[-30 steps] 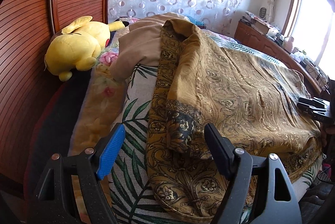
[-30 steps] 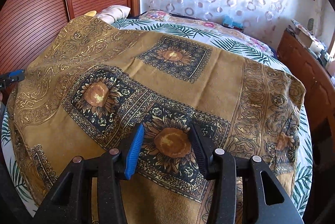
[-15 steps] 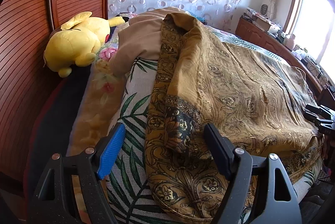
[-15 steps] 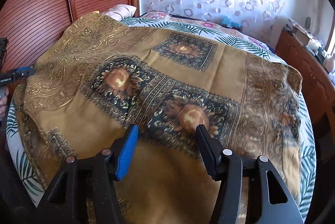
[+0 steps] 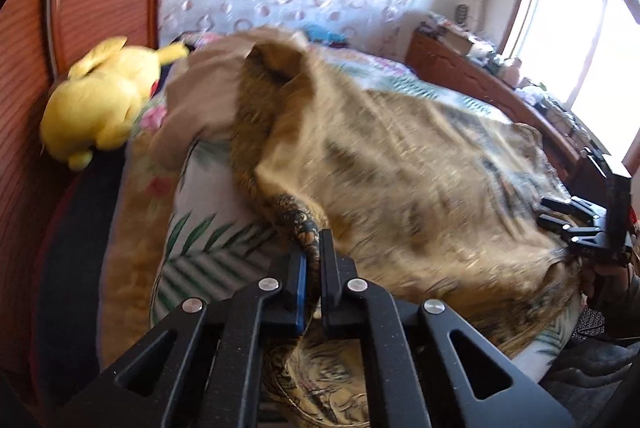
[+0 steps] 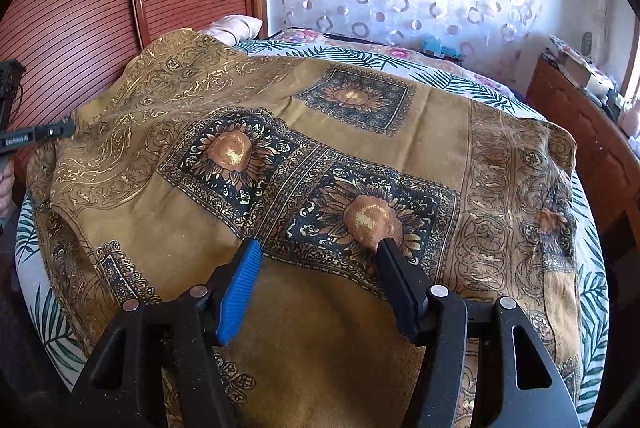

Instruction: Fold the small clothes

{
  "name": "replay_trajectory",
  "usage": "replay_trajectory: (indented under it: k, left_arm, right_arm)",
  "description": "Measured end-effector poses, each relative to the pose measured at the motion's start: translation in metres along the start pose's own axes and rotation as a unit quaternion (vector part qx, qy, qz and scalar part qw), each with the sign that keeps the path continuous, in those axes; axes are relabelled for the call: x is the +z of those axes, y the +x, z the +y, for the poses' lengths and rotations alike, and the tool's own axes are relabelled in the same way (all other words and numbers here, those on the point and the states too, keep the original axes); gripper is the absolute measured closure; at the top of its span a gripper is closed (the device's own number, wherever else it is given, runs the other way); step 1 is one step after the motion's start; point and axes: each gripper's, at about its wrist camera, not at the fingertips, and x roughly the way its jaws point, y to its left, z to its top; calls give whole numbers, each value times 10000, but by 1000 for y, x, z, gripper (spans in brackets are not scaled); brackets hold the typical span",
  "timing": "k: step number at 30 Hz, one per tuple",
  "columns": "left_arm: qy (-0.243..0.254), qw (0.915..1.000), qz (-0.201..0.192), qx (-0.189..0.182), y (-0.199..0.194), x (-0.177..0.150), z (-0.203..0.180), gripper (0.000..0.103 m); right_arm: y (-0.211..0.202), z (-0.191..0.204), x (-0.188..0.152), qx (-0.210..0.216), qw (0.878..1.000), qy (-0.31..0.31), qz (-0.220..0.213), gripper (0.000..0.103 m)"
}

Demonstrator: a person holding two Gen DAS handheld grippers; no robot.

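Left gripper (image 5: 314, 260) pinches patterned cloth (image 6: 320, 156) edge. Right gripper (image 6: 316, 268) spread, nothing held; pinch matching edge before you lift together.

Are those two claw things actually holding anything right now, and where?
The left gripper pinches the near edge of the patterned brown cloth. The right gripper is open above it, holding nothing.
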Motion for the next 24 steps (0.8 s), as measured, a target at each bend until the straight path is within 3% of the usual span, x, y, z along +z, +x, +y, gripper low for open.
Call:
replay_trajectory:
  k: [5, 11, 17, 24]
  left_arm:
    - [197, 9986, -345, -344, -12, 25, -22, 98]
    - [672, 9918, -593, -912, -8, 65, -73, 98]
    - [1354, 9767, -557, -1567, 18, 102, -150, 98]
    - [1868, 9557, -382, -2240, 36, 117, -234, 98]
  right_arm:
    - [-3, -2, 3, 52, 10000, 11, 53, 40]
    - [-25, -18, 6, -1, 9999, 121, -103, 40]
    - [-54, -44, -5, -405, 9985, 282, -242, 40]
    - [-77, -73, -24, -664, 9953, 644, -290, 40]
